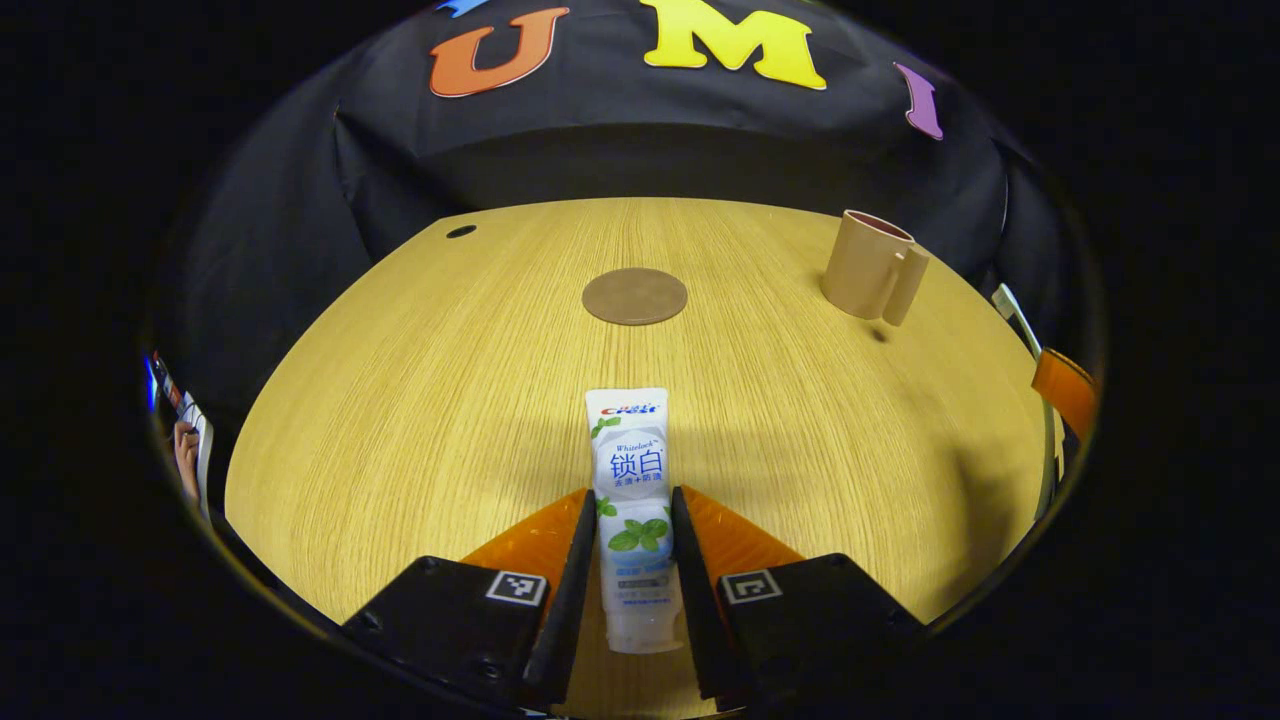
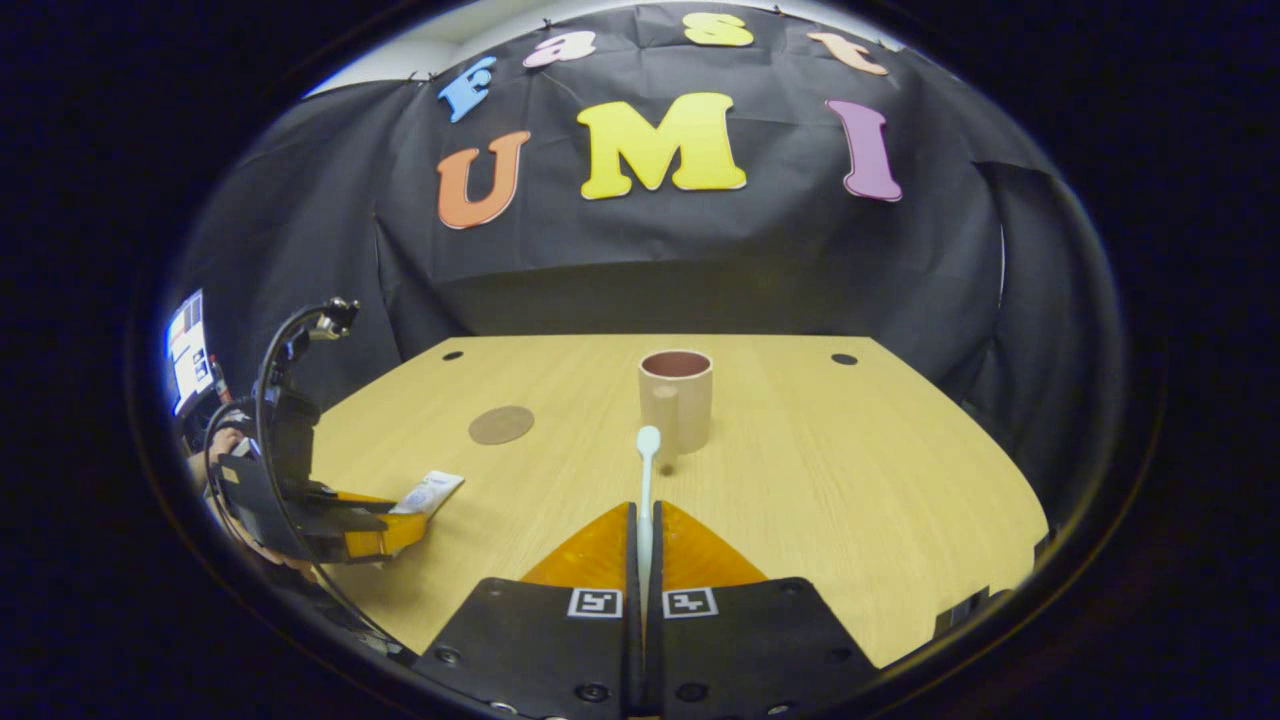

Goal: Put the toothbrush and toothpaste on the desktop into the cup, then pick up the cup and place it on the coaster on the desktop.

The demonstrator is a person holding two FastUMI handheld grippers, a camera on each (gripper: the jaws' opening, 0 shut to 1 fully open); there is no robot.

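Cup [image 2: 676, 398] stands mid-desk [image 2: 850, 480], bare wood around.

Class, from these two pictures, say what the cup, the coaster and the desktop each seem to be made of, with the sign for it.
Cup: probably matte plastic or ceramic; an even beige wall with no gloss, a darker inside.
Coaster: possibly cork or leather; a thin, flat, dull brown disc.
Desktop: wood or wood-look laminate; fine straight grain lines, a smooth, faintly shiny surface.
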